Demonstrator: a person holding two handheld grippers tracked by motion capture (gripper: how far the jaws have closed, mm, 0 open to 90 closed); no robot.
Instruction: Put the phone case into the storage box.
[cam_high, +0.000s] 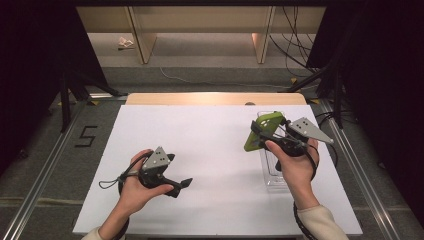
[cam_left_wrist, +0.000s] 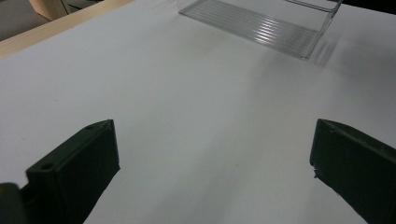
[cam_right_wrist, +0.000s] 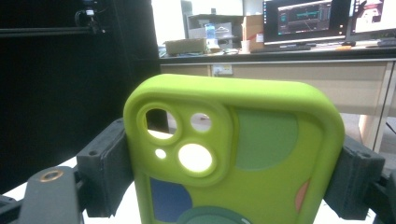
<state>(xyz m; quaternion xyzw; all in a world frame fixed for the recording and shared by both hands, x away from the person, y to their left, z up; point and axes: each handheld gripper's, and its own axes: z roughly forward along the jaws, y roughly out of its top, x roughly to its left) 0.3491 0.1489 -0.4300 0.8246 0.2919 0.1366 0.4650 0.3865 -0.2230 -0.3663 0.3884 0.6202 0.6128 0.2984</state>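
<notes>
A lime-green rubber phone case is held clamped in the right hand-held gripper above the clear plastic tray near the desk's right edge, seemingly for lowering in, while the left hand-held gripper is held open.

The high view looks forward and down on the whole desk. The left gripper view sits low over the desk, facing the clear tray at upper right, also at right in the high view. The right gripper view faces level, close up.
</notes>
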